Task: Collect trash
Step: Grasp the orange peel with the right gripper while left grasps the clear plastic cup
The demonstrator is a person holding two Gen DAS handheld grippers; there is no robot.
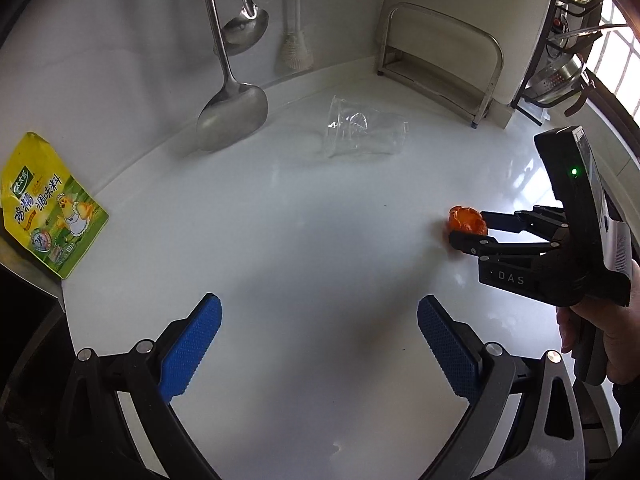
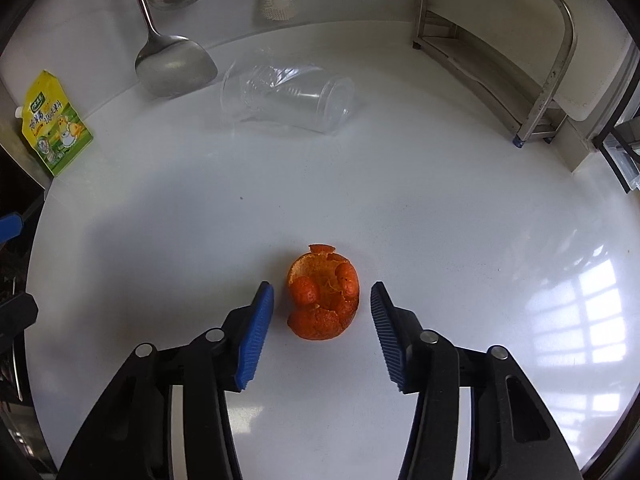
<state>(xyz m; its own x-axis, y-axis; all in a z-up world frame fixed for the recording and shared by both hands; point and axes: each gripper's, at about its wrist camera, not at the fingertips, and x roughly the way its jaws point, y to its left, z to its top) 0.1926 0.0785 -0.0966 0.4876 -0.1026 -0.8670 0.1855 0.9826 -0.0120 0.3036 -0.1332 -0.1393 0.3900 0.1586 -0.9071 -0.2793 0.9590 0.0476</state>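
Two pieces of trash sit on your white surface (image 2: 440, 208): an orange peel (image 2: 322, 294) near you and a clear plastic cup (image 2: 288, 96) lying on its side farther back, close to the wall.

Your right gripper (image 2: 322, 312) is down at the peel, w/ the peel between its blue pads (image 2: 256, 332). A sliver of white shows on each side, so the pads aren't pressing yet; nothing is grasped. From the left wrist view the same gripper (image 1: 466, 226) reaches in from the right, its tips straddling the peel (image 1: 466, 220), and your hand (image 1: 596, 344) wraps the handle below.

Your left gripper (image 1: 320, 344) hangs over bare surface, jaws spread wide, holding nothing. It's well apart from both the peel and the cup (image 1: 366, 132).

Other stuff: a yellow-green seasoning pouch (image 1: 48, 208) at the far left edge, leaning by the wall. A steel spatula (image 1: 232, 116) and a ladle (image 1: 244, 26) hang on the wall, the spatula blade just above the surface, left of the cup. A blue-handled brush (image 1: 296, 44) hangs beside them. A steel rack (image 2: 532, 76) stands in the back right corner.
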